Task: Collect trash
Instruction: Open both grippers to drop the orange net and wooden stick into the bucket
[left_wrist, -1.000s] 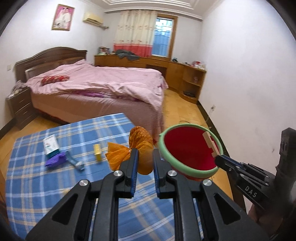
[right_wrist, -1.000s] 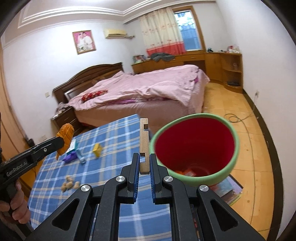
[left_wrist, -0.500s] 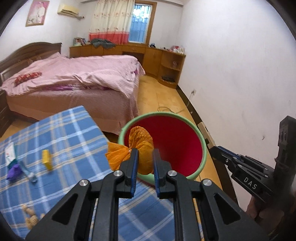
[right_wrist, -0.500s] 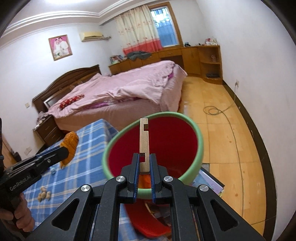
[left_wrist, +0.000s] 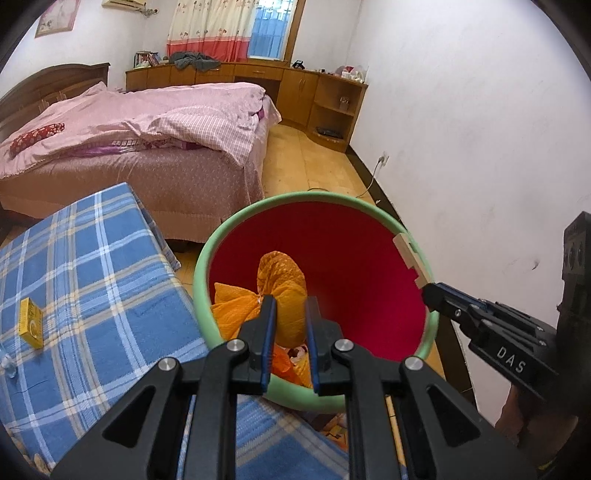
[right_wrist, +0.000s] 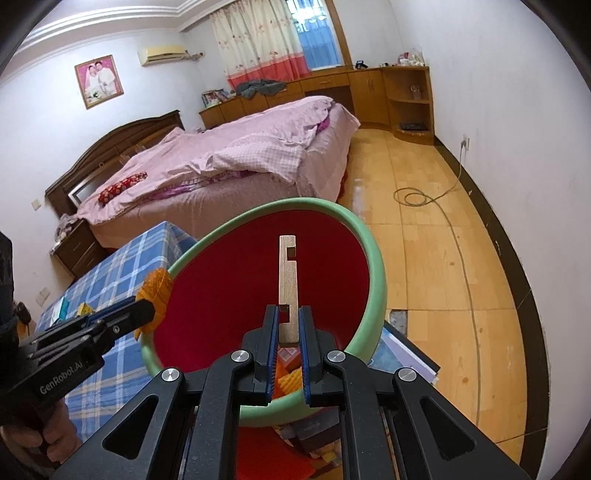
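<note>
Now | L claw (left_wrist: 290, 314) "GenRobot.AI" clamps orange wrapper (left_wrist: 280, 280) | R claw (right_wrist: 287, 325) "DAS" clamps wood strip (right_wrist: 287, 280)

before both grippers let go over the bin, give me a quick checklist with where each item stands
1. Left gripper shut on the orange net bag: ok.
2. Right gripper shut on the wooden piece: ok.
3. Orange net bag over the mouth of the bin: ok in the left wrist view, but in the right wrist view it sits at the rim, so cannot tell for sure.
4. Wooden piece over the bin's mouth: cannot tell, it looks centred from the right wrist, at the rim from the left.
5. Room in the bin: ok, trash only at the bottom.
6. Table cleared: not ok, the yellow box remains on the checked cloth.
</note>
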